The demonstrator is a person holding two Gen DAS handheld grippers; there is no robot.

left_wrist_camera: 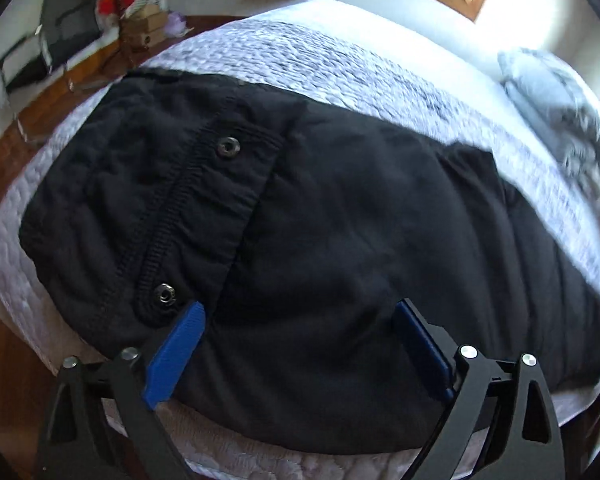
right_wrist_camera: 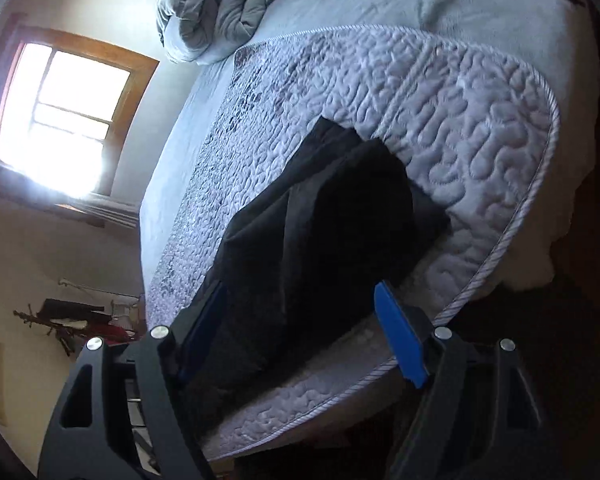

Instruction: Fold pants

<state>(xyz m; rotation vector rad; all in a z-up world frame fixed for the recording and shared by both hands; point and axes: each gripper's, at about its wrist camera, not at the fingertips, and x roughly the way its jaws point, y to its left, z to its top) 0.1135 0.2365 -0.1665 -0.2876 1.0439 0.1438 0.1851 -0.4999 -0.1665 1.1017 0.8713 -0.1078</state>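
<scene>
Black pants (left_wrist_camera: 340, 208) lie flat on the quilted white mattress (left_wrist_camera: 259, 52), waistband to the left with two metal snaps (left_wrist_camera: 228, 147) along the fly. My left gripper (left_wrist_camera: 300, 307) hovers over the near edge of the pants, blue pads wide apart and gripping nothing. In the right wrist view the pants (right_wrist_camera: 320, 220) run as a dark folded strip toward the mattress corner (right_wrist_camera: 500, 128). My right gripper (right_wrist_camera: 300, 292) stands open astride the strip's near end. Its left pad (right_wrist_camera: 203, 320) is close beside the cloth, and its right pad (right_wrist_camera: 400, 340) is apart from it.
A crumpled grey blanket (right_wrist_camera: 219, 8) lies at the far end of the bed, also in the left wrist view as a grey heap (left_wrist_camera: 556, 108). A bright window (right_wrist_camera: 63, 120) is in the wall beside the bed. Wooden floor and stacked boxes (left_wrist_camera: 143, 28) lie beyond the mattress edge.
</scene>
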